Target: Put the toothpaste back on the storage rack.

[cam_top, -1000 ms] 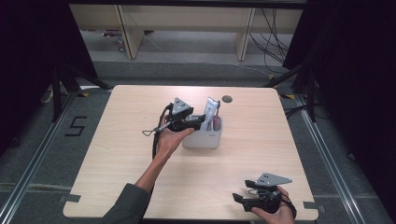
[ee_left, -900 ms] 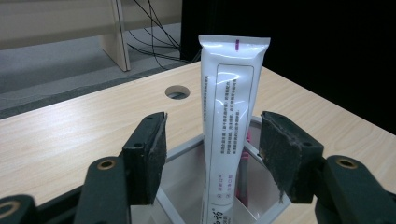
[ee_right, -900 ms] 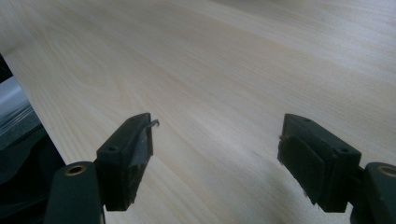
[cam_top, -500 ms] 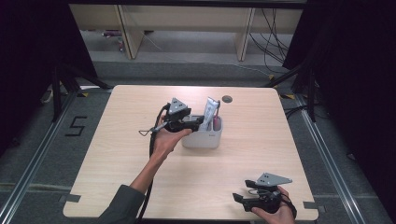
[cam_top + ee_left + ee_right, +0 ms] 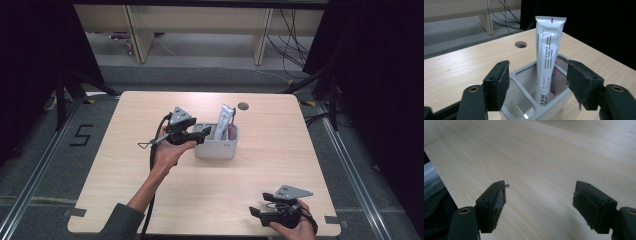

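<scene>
- Left gripper view showed the left gripper [image 5: 537, 85] with jaws spread wide, just opened further, gripping nothing; the toothpaste tube [image 5: 547, 57] stood beyond them.
- Tube sat in the grey organizer's [image 5: 524, 75] far compartment, centre frame.
- Likely light, soft, slick; best pinched across its flat mid-body.
- Long axis near-upright, crimped end up.
- Right gripper [image 5: 539, 205] hung open, empty, over the table [image 5: 549, 157].

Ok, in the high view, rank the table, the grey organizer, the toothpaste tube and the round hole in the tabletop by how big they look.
Largest to smallest:
1. table
2. grey organizer
3. toothpaste tube, which partly sits inside the organizer
4. round hole
</scene>
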`<state>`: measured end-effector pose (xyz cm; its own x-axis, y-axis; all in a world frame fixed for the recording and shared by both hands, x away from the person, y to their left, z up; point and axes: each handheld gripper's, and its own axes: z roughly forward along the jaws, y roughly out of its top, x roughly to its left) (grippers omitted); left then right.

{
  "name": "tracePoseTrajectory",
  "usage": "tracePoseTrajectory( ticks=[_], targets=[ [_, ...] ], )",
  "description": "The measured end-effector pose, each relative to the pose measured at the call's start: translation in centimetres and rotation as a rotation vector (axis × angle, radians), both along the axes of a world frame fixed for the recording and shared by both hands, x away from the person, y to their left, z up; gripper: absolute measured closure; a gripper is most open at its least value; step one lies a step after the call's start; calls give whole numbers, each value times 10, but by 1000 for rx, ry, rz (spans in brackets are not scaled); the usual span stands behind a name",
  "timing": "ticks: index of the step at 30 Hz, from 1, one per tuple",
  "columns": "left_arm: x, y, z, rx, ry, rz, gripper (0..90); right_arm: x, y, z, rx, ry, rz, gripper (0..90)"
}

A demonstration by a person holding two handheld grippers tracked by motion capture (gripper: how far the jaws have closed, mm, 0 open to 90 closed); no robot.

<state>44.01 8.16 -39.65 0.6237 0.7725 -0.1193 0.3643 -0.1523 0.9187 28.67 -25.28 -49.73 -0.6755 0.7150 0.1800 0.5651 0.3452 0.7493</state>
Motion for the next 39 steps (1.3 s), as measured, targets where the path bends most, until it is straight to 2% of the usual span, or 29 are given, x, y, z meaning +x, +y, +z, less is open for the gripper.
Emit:
tracePoseTrajectory(
  ticks=[2, 7, 9, 15, 16, 20, 29, 32, 35, 36, 39],
  targets=[
    [-4, 2, 0, 1, -5, -4, 338, 0, 0, 0, 0, 0, -1, 267],
    [-10, 10, -2, -10, 12, -5, 305, 0, 0, 0, 1, 0, 1, 267],
    [-12, 12, -3, -14, 15, -4, 297, -1, 1, 0, 10, 15, -4, 267],
    [-20, 19, -2, -6, 14, -19, 274, 0, 0, 0, 1, -1, 0, 267],
    [-21, 19, -2, -9, 14, -22, 272, -1, 1, 0, 9, 13, -5, 267],
    [-27, 21, -3, -3, 16, -34, 266, -1, 1, 0, 10, 14, -6, 267],
    [-42, 29, -5, 9, 12, -50, 245, 0, 0, 0, 10, -8, -4, 267],
    [-47, 33, -6, 5, 11, -48, 241, -1, 2, 0, 31, 19, -7, 267],
    [-52, 37, -8, 13, 12, -56, 239, -1, 1, 0, 18, 13, -4, 267],
    [-54, 39, -9, 19, 13, -55, 239, 0, 0, 0, 7, -3, 0, 267],
    [-59, 43, -12, 10, 16, -51, 239, 0, 0, 0, 6, -3, 0, 267]
  ],
)
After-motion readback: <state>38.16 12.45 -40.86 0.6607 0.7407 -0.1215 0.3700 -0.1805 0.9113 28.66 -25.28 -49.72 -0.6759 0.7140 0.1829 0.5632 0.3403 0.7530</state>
